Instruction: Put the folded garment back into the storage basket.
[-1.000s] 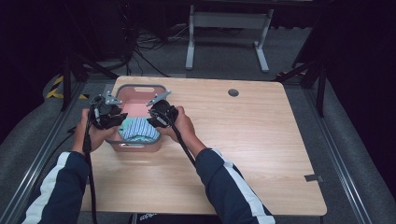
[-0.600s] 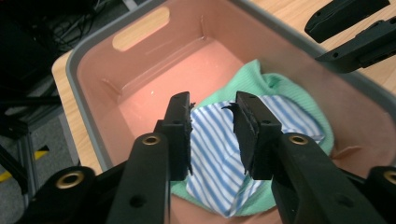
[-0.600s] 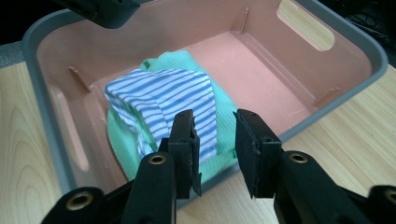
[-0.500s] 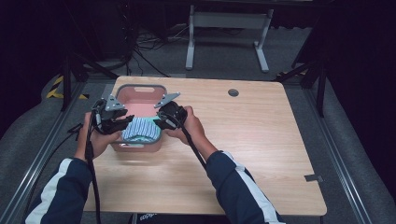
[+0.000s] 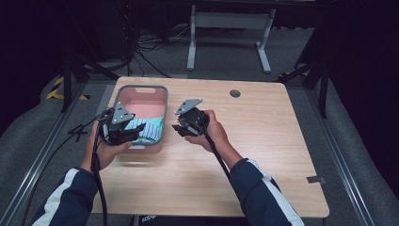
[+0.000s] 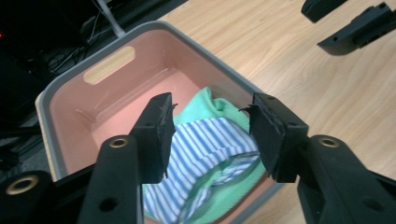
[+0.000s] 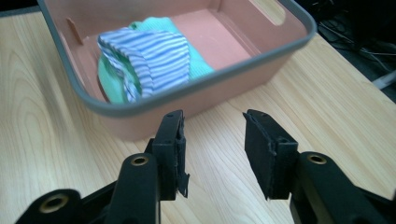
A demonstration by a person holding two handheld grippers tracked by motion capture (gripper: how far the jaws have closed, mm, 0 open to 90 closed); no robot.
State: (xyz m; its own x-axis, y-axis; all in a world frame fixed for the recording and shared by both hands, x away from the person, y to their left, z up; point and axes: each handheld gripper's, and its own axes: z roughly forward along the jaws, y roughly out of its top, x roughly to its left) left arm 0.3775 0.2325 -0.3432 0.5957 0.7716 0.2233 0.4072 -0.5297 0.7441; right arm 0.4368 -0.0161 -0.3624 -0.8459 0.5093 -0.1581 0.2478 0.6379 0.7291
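A pink basin with a grey rim (image 5: 141, 87) stands at the table's left. A folded blue-and-white striped and green cloth (image 5: 148, 128) lies in its near end, untouched. My left gripper (image 5: 134, 134) hovers at the basin's near left corner. In the left gripper view its jaws (image 6: 210, 109) stand apart above the cloth (image 6: 205, 140) and have just been opening, nothing pressed between them. My right gripper (image 5: 179, 127) is over bare wood just right of the basin. Its jaws (image 7: 212, 121) have also just been opening and hold nothing, with the basin (image 7: 196, 86) and cloth (image 7: 149, 56) beyond them.
The wooden table (image 5: 263, 141) stretches bare to the right, with a dark round cable hole (image 5: 235, 93) near its far edge. A metal stand (image 5: 226, 28) and cables sit on the floor behind. The right gripper's jaws (image 6: 345, 23) show far off in the left gripper view.
Both grippers have drawn away from the cloth in the basin, the left toward the near left, the right out to the right. Their jaws have spread, and the cloth stays lying in the basin.
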